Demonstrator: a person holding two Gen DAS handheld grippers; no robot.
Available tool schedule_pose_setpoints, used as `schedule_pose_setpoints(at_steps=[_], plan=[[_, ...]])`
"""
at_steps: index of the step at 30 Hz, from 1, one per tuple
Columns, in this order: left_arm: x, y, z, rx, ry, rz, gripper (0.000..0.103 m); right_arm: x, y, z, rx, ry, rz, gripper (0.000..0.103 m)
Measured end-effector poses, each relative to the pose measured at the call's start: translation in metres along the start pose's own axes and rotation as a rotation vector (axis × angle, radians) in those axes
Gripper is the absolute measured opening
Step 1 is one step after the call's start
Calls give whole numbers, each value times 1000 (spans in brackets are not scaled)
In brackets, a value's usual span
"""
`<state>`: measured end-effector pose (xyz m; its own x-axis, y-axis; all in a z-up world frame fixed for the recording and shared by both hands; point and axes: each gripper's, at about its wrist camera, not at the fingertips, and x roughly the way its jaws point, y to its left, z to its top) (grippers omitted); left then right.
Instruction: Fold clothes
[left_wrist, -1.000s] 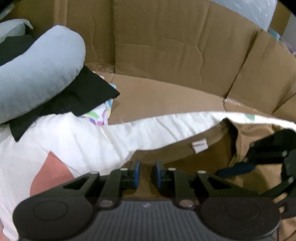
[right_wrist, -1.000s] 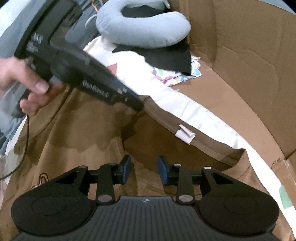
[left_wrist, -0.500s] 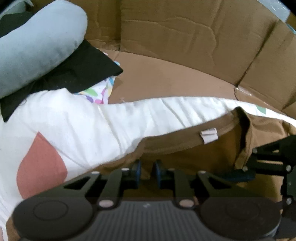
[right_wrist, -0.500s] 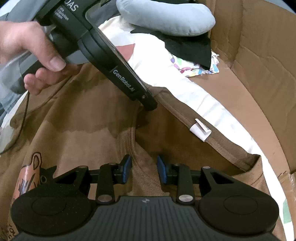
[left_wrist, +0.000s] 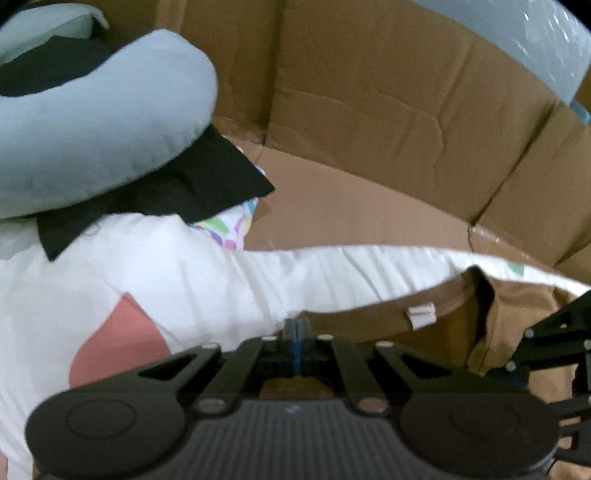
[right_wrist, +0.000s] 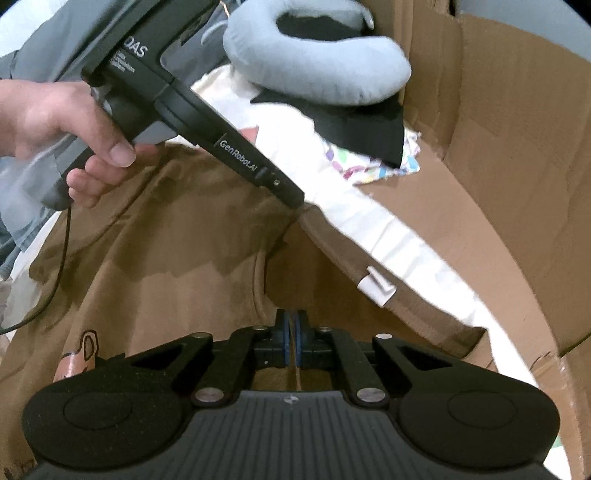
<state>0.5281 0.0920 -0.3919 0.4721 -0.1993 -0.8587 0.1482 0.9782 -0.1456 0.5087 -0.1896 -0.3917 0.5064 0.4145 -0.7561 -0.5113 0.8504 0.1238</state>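
Observation:
A brown T-shirt (right_wrist: 166, 258) lies spread on a white sheet (right_wrist: 369, 221), its neck opening facing the cardboard wall, with a white label (right_wrist: 376, 286) on the back collar. My left gripper (right_wrist: 295, 201), held by a hand (right_wrist: 55, 122), is shut, pinching the collar's left end. In the left wrist view its pads (left_wrist: 295, 328) meet at the collar edge of the shirt (left_wrist: 454, 328), left of the label (left_wrist: 421, 315). My right gripper (right_wrist: 291, 326) is shut on the front neckline fold. It also shows at the right edge (left_wrist: 535, 354).
A grey-blue neck pillow (right_wrist: 325, 62) rests on black cloth (right_wrist: 369, 125) and a colourful patterned cloth (right_wrist: 369, 162) at the far side. Cardboard walls (right_wrist: 517, 147) curve round the far and right sides. The sheet (left_wrist: 147, 266) bears a pink patch.
Both grippers' jaws have closed from a narrow gap onto the brown shirt's neckline. The left gripper shifted slightly along the collar.

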Motion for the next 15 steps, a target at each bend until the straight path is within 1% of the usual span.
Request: schedule_pose_setpoints(at_steps=[3,6,7,8,9,10,11,12,15], plan=[[-1,5,2,-28,3,-13,0,-6,-7,2,29,-16,-2,0],[3,3,3,-37,41,-15,0,1,-12,2,50,21,-6,1],[4,1,4,-37,46,-17,4,4,-12,2,53,32,-4,1],[5,-2,4,-37,47,-20,5,7,-12,1,55,40,-1,5],[6,-4,4,-36,48,-24,7,9,-11,0,56,44,3,12],[6,-7,4,-30,51,-22,7,11,-10,0,55,46,7,17],[7,-11,4,-22,53,-18,7,12,-10,-1,58,46,11,30],[8,-13,4,-17,58,-18,8,14,-9,-2,63,45,16,36],[12,-16,1,-8,85,-13,9,19,-7,-4,58,53,25,36]])
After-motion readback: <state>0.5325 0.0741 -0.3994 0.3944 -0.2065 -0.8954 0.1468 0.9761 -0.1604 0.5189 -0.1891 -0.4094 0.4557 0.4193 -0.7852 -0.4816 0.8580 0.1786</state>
